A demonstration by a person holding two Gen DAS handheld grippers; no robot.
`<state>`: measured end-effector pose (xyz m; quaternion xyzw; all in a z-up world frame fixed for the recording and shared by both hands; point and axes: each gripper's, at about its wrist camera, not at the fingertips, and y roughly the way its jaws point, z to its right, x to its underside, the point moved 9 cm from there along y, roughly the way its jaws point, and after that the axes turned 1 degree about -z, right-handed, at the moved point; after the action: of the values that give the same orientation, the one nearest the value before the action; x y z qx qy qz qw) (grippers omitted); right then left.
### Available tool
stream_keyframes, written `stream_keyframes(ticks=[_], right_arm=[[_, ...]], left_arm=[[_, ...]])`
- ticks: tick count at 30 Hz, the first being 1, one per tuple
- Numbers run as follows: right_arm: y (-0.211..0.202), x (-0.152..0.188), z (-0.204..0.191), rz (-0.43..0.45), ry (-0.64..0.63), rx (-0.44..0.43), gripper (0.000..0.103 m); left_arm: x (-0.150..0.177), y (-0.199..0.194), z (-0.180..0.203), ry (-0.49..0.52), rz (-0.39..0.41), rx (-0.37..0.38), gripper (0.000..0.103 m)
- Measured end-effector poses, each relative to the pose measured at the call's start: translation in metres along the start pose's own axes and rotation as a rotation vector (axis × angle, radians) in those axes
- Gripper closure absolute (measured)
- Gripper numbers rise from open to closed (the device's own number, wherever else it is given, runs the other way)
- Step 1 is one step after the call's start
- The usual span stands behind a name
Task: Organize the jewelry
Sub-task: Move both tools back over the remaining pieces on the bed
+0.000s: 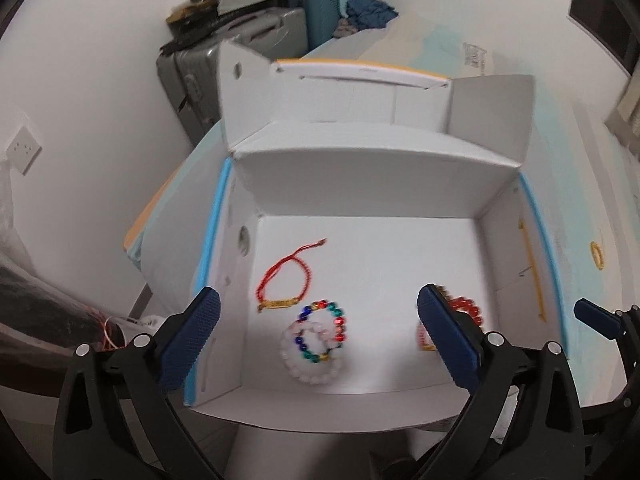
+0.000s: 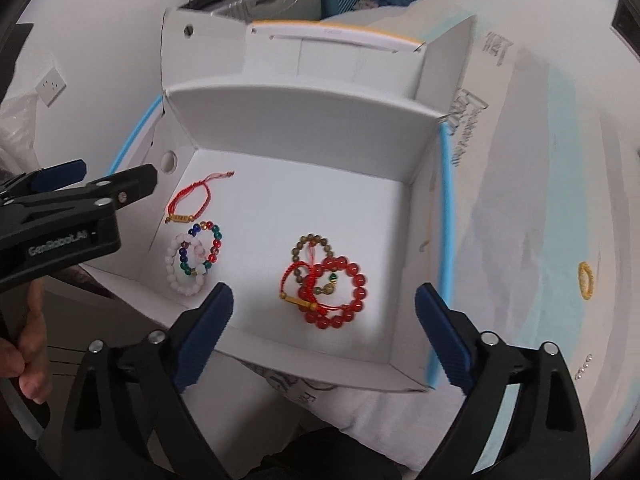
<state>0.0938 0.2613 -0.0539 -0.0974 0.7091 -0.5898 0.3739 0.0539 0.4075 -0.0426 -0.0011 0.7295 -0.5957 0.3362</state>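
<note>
An open white cardboard box (image 1: 360,184) (image 2: 304,128) holds several bracelets. A red cord bracelet with a gold bar (image 1: 280,276) (image 2: 188,200) lies at the left. A multicoloured bead bracelet (image 1: 326,330) (image 2: 208,246) overlaps a pale pink bead bracelet (image 1: 310,364) (image 2: 182,272). A big red bead bracelet (image 2: 340,296) (image 1: 466,308), a brown bead bracelet (image 2: 310,246) and another red cord bracelet (image 2: 296,284) are piled at the right. My left gripper (image 1: 320,344) is open above the box, empty. My right gripper (image 2: 324,340) is open over the near edge, empty. A gold ring-like bracelet (image 1: 597,255) (image 2: 585,281) lies outside on the bed.
The box stands on a white and pale blue bed cover (image 2: 540,200). A small string of silver beads (image 2: 583,366) lies on the cover at right. Suitcases (image 1: 248,36) stand by the back wall. The left gripper's body (image 2: 60,216) shows at the left of the right wrist view.
</note>
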Motion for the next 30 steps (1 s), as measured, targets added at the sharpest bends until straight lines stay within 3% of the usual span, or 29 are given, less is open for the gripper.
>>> stream_keyframes(ticks=[10, 20, 30], right_arm=[[-0.044, 0.030, 0.095, 0.071, 0.122, 0.062, 0.008], [-0.064, 0.089, 0.225, 0.066, 0.309, 0.146, 0.008], [-0.067, 0.150, 0.338, 0.030, 0.477, 0.199, 0.008]], left_arm=[[-0.011, -0.026, 0.100, 0.100, 0.049, 0.071, 0.006], [-0.005, -0.028, 0.247, 0.249, 0.050, 0.193, 0.006], [0.008, -0.008, 0.365, 0.361, 0.018, 0.258, 0.006]])
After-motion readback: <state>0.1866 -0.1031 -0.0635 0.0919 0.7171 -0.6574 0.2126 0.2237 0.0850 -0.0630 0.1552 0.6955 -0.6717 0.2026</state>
